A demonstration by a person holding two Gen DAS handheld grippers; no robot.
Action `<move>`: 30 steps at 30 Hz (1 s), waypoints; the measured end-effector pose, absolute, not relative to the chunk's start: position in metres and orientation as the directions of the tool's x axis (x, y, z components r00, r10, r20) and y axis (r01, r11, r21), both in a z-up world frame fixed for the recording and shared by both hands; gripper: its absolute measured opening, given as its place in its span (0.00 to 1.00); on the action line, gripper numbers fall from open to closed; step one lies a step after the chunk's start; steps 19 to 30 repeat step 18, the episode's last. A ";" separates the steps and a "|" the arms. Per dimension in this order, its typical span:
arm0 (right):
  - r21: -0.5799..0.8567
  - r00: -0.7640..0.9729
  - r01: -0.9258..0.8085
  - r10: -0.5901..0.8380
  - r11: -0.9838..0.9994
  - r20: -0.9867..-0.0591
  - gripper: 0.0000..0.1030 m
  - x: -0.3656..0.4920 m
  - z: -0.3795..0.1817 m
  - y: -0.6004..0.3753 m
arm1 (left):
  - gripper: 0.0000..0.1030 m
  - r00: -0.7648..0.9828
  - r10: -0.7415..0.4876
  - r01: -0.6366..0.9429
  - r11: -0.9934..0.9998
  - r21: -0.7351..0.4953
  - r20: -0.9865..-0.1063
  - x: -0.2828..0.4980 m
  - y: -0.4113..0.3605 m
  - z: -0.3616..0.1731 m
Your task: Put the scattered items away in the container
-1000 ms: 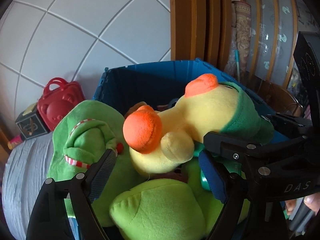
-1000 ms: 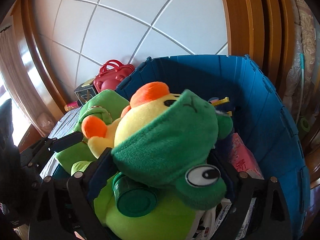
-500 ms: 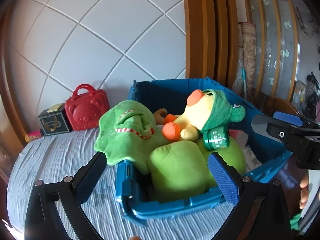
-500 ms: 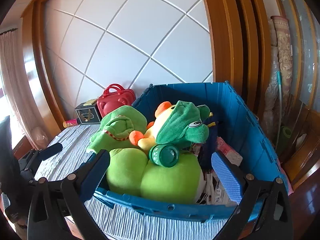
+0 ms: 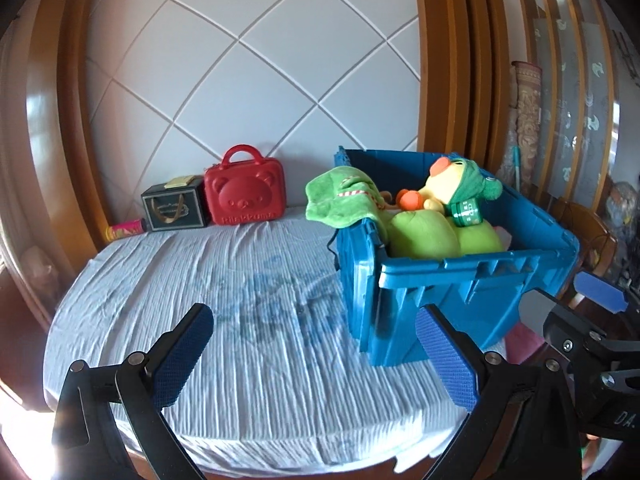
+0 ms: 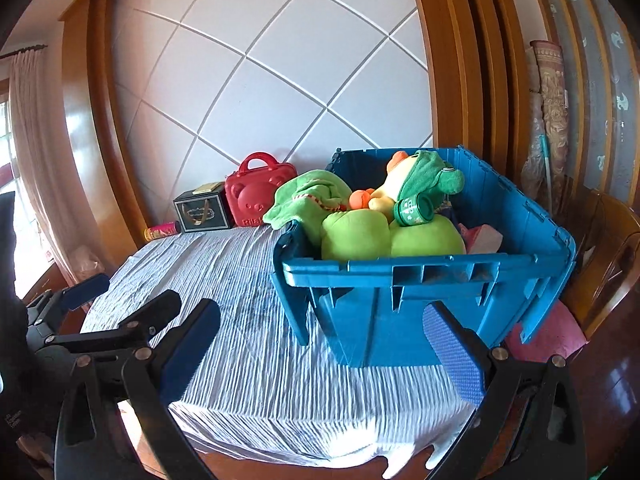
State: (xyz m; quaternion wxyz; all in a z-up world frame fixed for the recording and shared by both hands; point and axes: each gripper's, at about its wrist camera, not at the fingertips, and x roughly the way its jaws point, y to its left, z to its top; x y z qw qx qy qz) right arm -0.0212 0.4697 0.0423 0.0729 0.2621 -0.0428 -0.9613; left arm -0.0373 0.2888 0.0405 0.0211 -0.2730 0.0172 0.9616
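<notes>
Since a second ago: both claws have drawn well back from the blue crate [image 5: 460, 280]; a second ago they were right down among the plush toys, and now the whole bed shows in front of them.
Left claw [image 5: 316, 356]: spread wide with nothing between its blue pads, hovering over the striped sheet [image 5: 240, 320], well short of the crate.
Right claw [image 6: 324, 356]: also gaping and empty, facing the crate's near wall; the left claw shows at its left edge, so the two sit side by side.
Yellow duck plush [image 6: 394, 184]: lying on top of the heap in its green hood, orange bill up; it rests there because the crate is already full beneath it.
Green can [image 6: 414, 210]: on its side, wedged between the duck and the big lime-green plush [image 6: 392, 236], which props it in place.
Green cloth toy [image 5: 340, 200]: draped over the crate's left rim, partly hanging outside, likely to slide off if nudged.
Crate position: at the right end of the bed, close to the edge.
Left out: a red bear case [image 5: 244, 192], a black gift box [image 5: 176, 208] and a small pink tube [image 5: 126, 228] lined up against the tiled wall; I judge these as parked there rather than scattered.
Progress: sheet looks bare, so tidying seems about finished.
</notes>
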 end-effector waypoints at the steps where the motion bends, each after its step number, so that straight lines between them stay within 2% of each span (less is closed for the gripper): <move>1: 0.117 -0.853 0.117 -0.160 -0.986 -0.497 1.00 -0.015 0.042 0.467 | 0.99 -0.849 0.034 -0.052 -0.998 0.019 -0.528 -0.031 0.285 0.040; 10: 0.088 -0.863 0.079 -0.112 -0.993 -0.493 1.00 0.019 0.042 0.457 | 0.99 -0.846 0.032 -0.043 -0.999 0.009 -0.533 0.000 0.264 0.035; 30: 0.083 -0.866 0.060 -0.093 -0.995 -0.492 1.00 0.028 0.044 0.458 | 0.99 -0.862 0.052 -0.059 -0.998 -0.002 -0.504 0.013 0.263 0.039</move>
